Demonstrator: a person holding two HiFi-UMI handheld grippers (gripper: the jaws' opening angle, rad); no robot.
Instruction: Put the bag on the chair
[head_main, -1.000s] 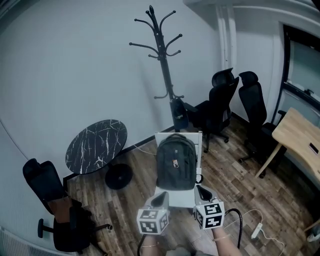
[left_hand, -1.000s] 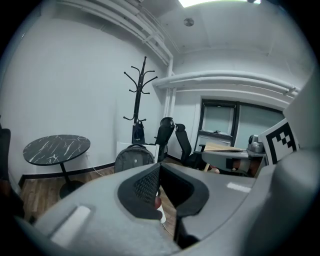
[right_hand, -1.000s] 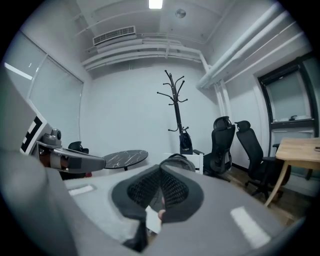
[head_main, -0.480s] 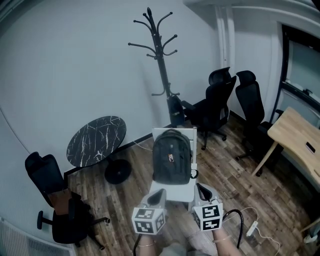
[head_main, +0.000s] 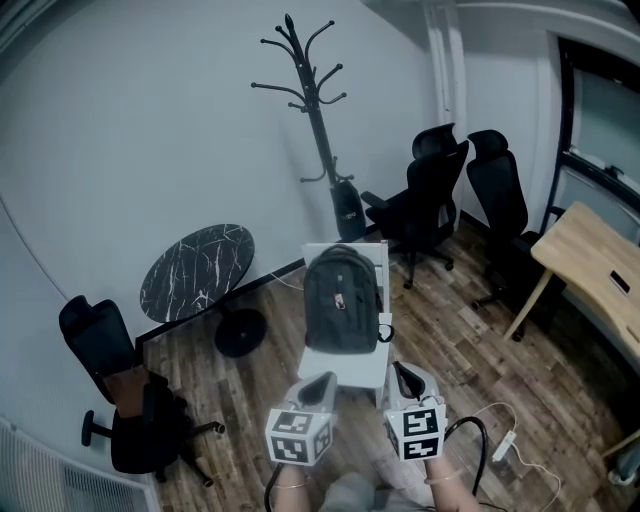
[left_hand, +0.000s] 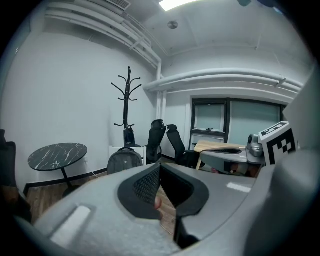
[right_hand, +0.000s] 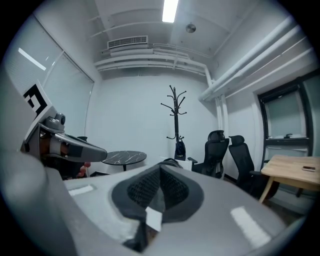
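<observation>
Office floor: backpack (head_main: 343, 300) stands on white chair (head_main: 342, 366); left gripper (head_main: 319, 387) and right gripper (head_main: 403, 379), pressed together, empty, have withdrawn; task appears done.

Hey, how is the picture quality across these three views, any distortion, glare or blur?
Head view: dim and bluish, with fisheye bending the walls and coat rack; the backpack on the white chair is sharp. Left gripper view: the left tool fills the foreground, soft up close, corners black. Right gripper view: the ceiling light glares white; the right tool is blurred near the lens.
</observation>
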